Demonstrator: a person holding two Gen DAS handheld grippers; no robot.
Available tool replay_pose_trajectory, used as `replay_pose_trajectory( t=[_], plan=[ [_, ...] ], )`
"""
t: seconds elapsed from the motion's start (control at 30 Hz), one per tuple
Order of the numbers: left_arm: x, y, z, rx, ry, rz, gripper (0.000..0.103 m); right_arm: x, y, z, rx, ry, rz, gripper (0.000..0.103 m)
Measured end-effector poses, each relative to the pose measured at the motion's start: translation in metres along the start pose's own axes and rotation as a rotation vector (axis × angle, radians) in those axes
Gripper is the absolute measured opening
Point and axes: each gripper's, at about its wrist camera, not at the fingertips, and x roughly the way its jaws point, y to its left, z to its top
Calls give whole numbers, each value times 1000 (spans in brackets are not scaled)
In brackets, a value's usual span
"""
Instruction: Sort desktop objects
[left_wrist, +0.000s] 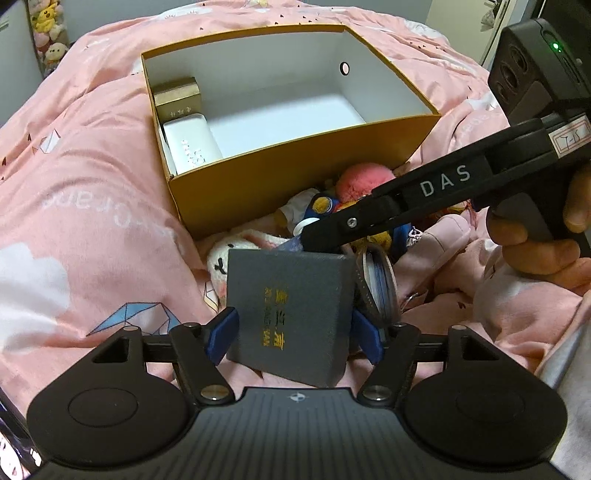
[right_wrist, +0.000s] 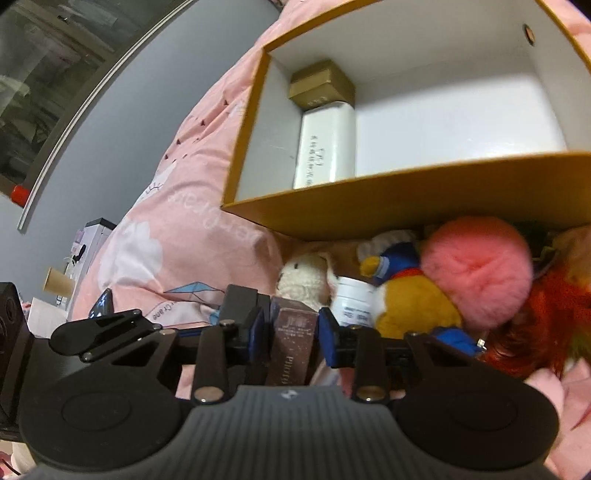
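Left gripper (left_wrist: 293, 334) spread wide around the grey box (left_wrist: 290, 317), blue pads (left_wrist: 225, 332) flanking its sides with a sliver of gap, the box lying on the pink bedding (left_wrist: 92, 221). Right gripper (right_wrist: 293, 334) is clamped on a slim brown carton (right_wrist: 293, 343), standing upright between its pads. Ahead sits the open orange box (left_wrist: 295, 177), a gold box (left_wrist: 177, 96) and a white box (left_wrist: 192, 142) along its left wall. Plush toys (right_wrist: 476, 273) crowd its near wall.

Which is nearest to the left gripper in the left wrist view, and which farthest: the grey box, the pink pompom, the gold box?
1. Grey box: between the left gripper's fingers.
2. Pink pompom: beyond it, in front of the orange carton.
3. Gold box: inside the carton's far left corner.
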Motion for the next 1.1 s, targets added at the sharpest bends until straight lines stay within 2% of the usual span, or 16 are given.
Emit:
replay_pose_trajectory(
  t=[0.2, 0.37, 0.47, 0.63, 0.83, 0.97, 1.1],
  plan=[
    [4, 12, -4, -49, -15, -26, 89, 8, -3, 3, 36, 8, 27, 33],
    [6, 15, -2, -68, 4, -37, 89, 8, -11, -1, 75, 25, 37, 32],
    [4, 11, -1, -46, 16, -25, 83, 4, -12, -4, 82, 23, 25, 33],
    [-8, 13, 3, -45, -3, -27, 64, 1, -13, -7, 88, 40, 44, 33],
    [-16, 23, 5, -83, -15, -28, 57, 10, -4, -10, 36, 102, 36, 33],
    [-25, 26, 9, -90, -27, -2, 52, 18, 6, -12, -18, 133, 17, 33],
    [-31, 32, 10, -113, -30, 10, 50, 18, 20, -11, -93, 124, 1, 27]
  ],
)
